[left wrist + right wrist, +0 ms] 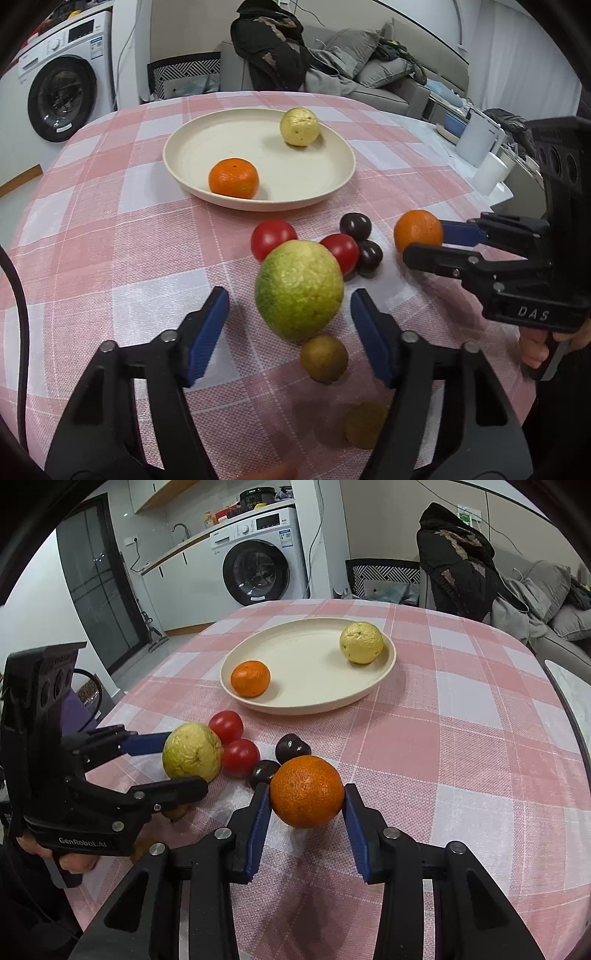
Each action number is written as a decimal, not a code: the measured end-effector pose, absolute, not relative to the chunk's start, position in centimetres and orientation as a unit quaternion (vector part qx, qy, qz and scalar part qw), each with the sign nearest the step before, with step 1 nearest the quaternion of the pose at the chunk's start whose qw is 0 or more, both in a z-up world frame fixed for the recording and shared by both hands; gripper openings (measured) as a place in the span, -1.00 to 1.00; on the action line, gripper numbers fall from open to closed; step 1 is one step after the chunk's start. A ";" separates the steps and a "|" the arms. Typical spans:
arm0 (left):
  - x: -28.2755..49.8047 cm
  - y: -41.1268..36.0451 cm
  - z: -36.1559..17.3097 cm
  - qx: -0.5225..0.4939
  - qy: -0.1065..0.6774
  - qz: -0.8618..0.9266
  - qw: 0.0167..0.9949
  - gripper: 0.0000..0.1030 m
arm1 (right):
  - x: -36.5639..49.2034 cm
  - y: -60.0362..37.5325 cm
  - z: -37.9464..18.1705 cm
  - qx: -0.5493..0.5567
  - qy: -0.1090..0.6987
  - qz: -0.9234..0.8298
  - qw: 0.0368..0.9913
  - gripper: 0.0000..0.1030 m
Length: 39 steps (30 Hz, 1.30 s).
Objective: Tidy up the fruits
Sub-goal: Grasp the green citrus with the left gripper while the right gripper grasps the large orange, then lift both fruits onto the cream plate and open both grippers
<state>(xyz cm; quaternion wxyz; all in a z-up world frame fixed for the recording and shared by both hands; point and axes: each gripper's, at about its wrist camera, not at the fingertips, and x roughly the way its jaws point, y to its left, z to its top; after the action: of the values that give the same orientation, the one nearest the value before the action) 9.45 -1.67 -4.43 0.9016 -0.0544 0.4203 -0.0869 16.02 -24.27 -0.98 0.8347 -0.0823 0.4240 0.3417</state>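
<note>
Your right gripper (pixel 306 794) clamps the round orange tangerine (pixel 307 791)
Your left gripper (pixel 290 314) brackets the green guava (pixel 298 290), pads apart, near the cream plate (pixel 184 147)

- The tablecloth (pixel 461 738) is checked pink and white, with thin white lines through the pink.
- The plate (pixel 221 140) near the far edge is plain cream.
- On it, 1 mandarin (pixel 233 177) is orange and 1 guava (pixel 299 126) is pale yellow.
- On the cloth, the large guava (pixel 299 290) is green fading to yellow, faintly speckled.
- The 2 tomatoes (pixel 273 238) are red; the 2 plums (pixel 355 226) are dark purple.
- The other mandarin (pixel 307 792) is orange.
- The 2 small fruits (pixel 324 358) near the front edge are olive-brown.
- Both the left gripper (pixel 290 325) and the right gripper (pixel 304 812) are black with blue pads (pixel 207 332).
</note>
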 end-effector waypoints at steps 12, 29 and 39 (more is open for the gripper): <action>9.2 -1.7 -4.4 -0.063 0.418 -0.104 0.900 -0.15 | 16.2 -24.3 -1.0 -0.078 0.422 0.341 0.836 -0.22; 7.9 -0.1 -1.5 -0.075 0.358 -0.092 0.926 -0.16 | 16.4 -25.3 -0.1 -0.059 0.400 0.334 0.851 -0.22; 8.8 1.2 0.6 -0.077 0.332 -0.071 0.938 -0.16 | 17.4 -25.5 1.1 -0.028 0.383 0.327 0.863 -0.22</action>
<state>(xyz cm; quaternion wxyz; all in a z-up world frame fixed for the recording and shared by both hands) 8.85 1.16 0.60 0.9376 -0.0770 0.3316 -0.0705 17.36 -25.48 1.10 0.8635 -0.0280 0.3827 0.3274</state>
